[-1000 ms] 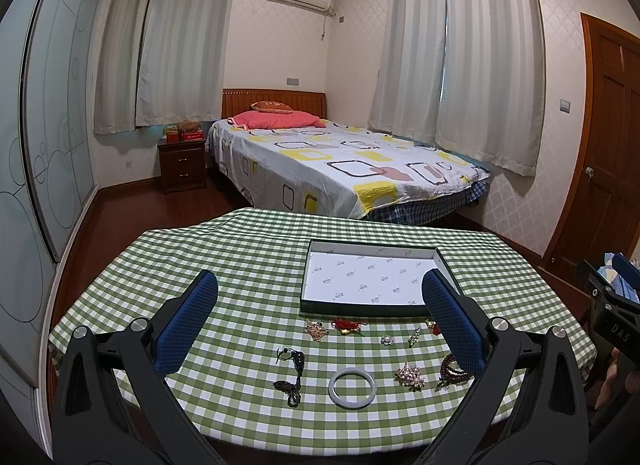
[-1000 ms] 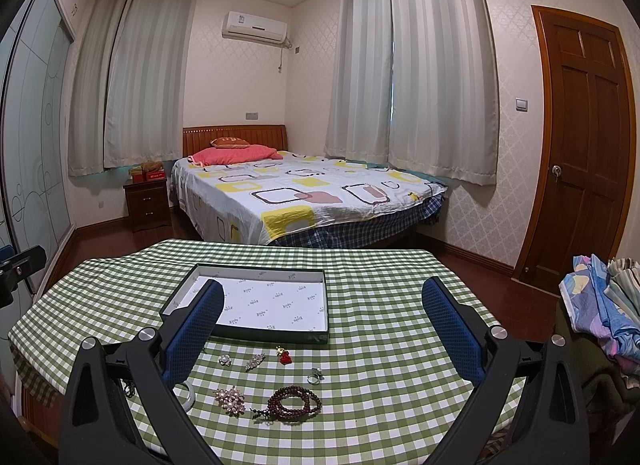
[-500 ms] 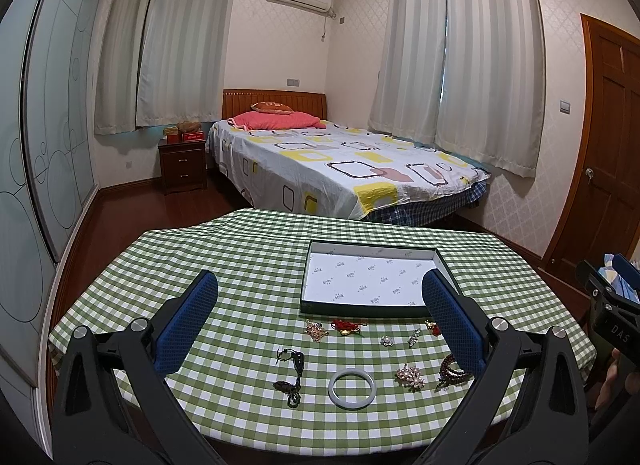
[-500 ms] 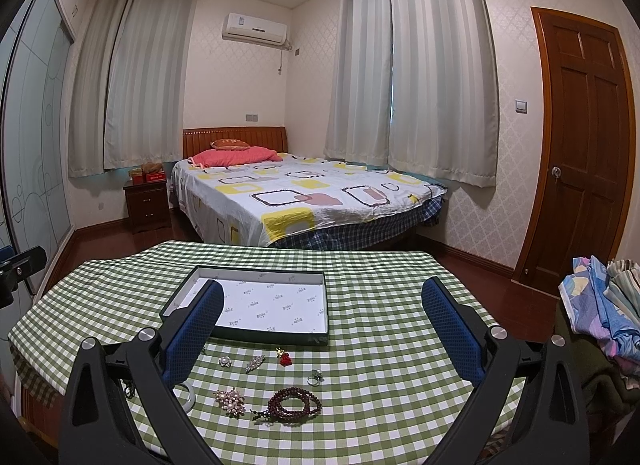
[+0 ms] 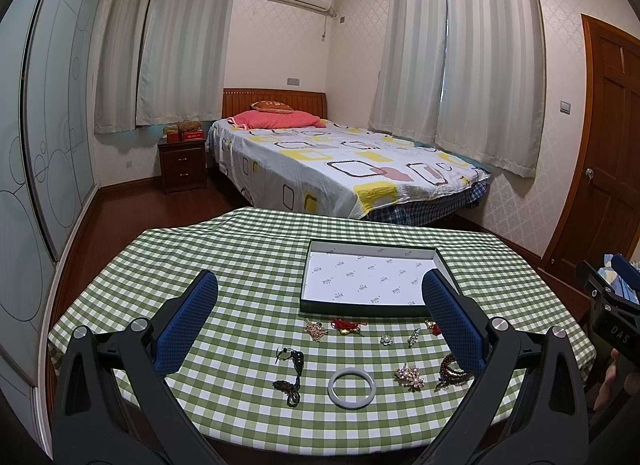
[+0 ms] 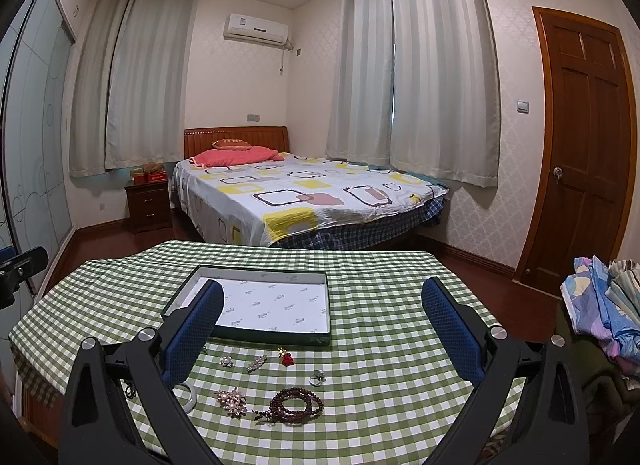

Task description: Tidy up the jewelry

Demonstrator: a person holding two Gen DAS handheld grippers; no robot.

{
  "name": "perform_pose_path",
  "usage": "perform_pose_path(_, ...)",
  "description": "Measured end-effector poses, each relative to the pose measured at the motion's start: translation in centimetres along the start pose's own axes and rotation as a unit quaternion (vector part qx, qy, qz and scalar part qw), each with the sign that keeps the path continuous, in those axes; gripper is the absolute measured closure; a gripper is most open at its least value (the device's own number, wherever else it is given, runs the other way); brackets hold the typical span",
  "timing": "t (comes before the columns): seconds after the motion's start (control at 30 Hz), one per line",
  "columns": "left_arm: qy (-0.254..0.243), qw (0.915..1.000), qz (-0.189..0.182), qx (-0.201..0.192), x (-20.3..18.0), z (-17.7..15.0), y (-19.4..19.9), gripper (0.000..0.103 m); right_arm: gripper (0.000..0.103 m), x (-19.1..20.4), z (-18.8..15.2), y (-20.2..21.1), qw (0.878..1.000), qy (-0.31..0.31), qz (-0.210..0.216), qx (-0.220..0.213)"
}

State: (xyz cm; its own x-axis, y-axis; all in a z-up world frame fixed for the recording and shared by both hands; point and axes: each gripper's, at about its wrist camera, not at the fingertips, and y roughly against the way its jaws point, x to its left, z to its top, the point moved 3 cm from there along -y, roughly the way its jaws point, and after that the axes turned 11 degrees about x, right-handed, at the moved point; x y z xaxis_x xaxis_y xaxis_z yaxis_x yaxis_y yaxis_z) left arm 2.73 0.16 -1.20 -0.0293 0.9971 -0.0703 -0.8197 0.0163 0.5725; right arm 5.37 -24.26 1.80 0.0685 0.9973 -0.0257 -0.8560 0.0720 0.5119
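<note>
Both hand-held grippers hang above the near edge of the table [image 5: 240,249], each with its blue pads spread wide and nothing between them: the left hand-held gripper [image 5: 320,319] and the right hand-held gripper [image 6: 322,323]. The jewelry lies loose on the checked cloth in front of the shallow tray [image 5: 372,307], whose paper lining is bare. Nearest are a pale bangle [image 5: 352,382], a dark beaded cord [image 5: 294,373], a pearl brooch [image 6: 233,402] and a coil of dark red beads [image 6: 295,405]. The smaller pieces by the tray rim, one a red knot [image 5: 347,325], are too small to name surely. In the right wrist view the left pad hides most of the bangle; in the left wrist view the right pad cuts off the bead coil.
</note>
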Motion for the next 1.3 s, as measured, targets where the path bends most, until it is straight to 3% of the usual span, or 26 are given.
perform_pose_path(0.37,0.004,1.0,0.0,0.007,0.1,-0.4,-0.6,0.003,0.007,0.2,-0.5,-0.7,1.0,0.0,0.005,0.007)
perform_pose_path(0.57,0.011,0.9996,0.006,0.024,1.0,-1.2,-2.8,0.003,0.007,0.3,-1.7,-2.7,1.0,0.004,0.006,0.016)
perform_pose_path(0.83,0.017,0.9953,0.014,0.095,2.4,-4.7,-9.6,0.003,0.007,0.3,-5.8,-8.7,0.998,0.003,0.01,0.067)
perform_pose_path(1.0,0.03,0.987,0.02,0.157,3.8,-7.9,-14.7,0.003,0.007,0.5,-8.9,-12.5,0.993,0.002,0.022,0.116)
perform_pose_path(1.2,0.034,0.979,0.029,0.199,4.6,-9.9,-18.7,0.006,0.007,0.7,-11.3,-15.7,0.987,0.008,0.021,0.159)
perform_pose_path(1.3,0.025,0.9774,0.034,0.207,4.4,-10.2,-20.5,0.017,0.007,0.4,-11.8,-16.6,0.985,-0.001,0.025,0.168)
